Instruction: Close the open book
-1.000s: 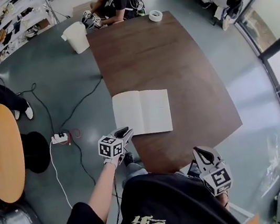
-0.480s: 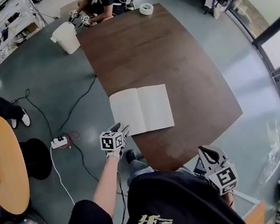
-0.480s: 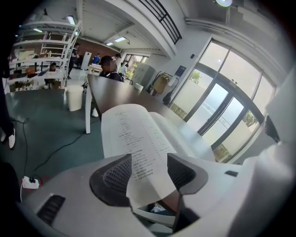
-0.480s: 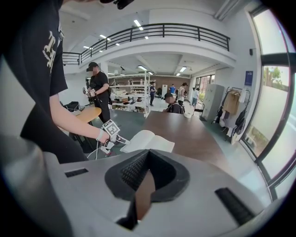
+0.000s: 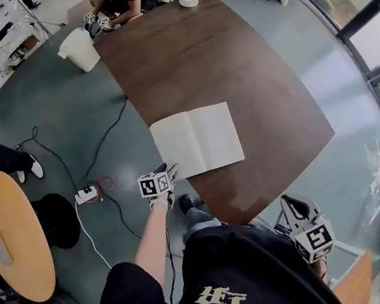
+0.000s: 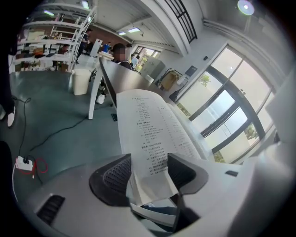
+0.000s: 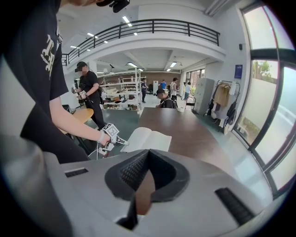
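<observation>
Jaws of the left gripper (image 6: pixel 150 159) had just been opening around a page corner of the book (image 5: pixel 197 140), unpinched yet; right gripper (image 7: pixel 147 153) was closed, empty

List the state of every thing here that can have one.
White-paged book, lying open on the dark brown wooden table.
Left gripper, open; jaws have just been opening, the book's near page corner between them, not pinched.
Right gripper, shut, empty.
</observation>
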